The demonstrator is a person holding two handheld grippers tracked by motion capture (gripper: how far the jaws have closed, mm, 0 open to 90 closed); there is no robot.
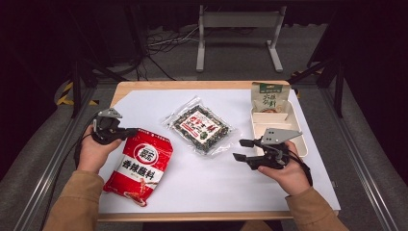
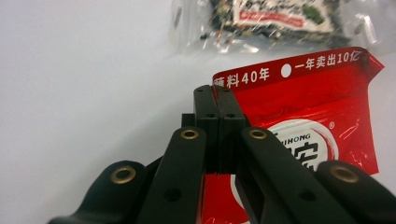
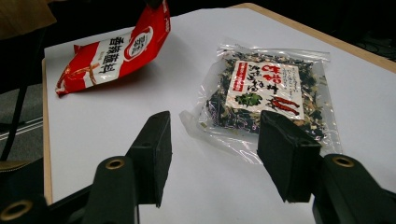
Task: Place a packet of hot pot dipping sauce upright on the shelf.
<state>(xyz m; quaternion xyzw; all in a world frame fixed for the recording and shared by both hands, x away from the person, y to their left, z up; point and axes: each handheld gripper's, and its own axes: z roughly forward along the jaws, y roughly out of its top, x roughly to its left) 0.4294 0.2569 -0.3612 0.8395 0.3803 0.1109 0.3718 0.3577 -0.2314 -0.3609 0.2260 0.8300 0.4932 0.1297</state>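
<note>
1. Two grippers are at work over a table (image 1: 144, 91) covered by a white sheet; the person's forearms come in from the near edge.
2. In the high view the left gripper (image 1: 129, 132) sits at the upper left corner of a red seasoning packet (image 1: 139, 166). Its fingers (image 2: 219, 112) are pressed together on the packet's top edge, as the left gripper view shows, with the red film caught between the pads.
3. That packet is tilted: in the right gripper view its gripped end (image 3: 156, 23) stands up off the sheet while its far end lies on the paper. It sits at the left of the table, just beside the near edge.
4. A clear bag of dried seaweed mix (image 1: 202, 127) lies flat in the middle of the table, apart from the red packet.
5. The right gripper (image 1: 243, 149) hovers to the right of that clear bag, pointing toward it. Its fingers (image 3: 152, 149) stand apart with nothing between them; in the right gripper view the corner of the bag (image 3: 261, 93) lies on the paper just beyond the tips.
6. A cream-coloured divided tray (image 1: 302, 142) stands at the right side of the table, partly behind the right gripper, and a green-topped snack pouch (image 1: 269, 98) rests against its far end.
</note>
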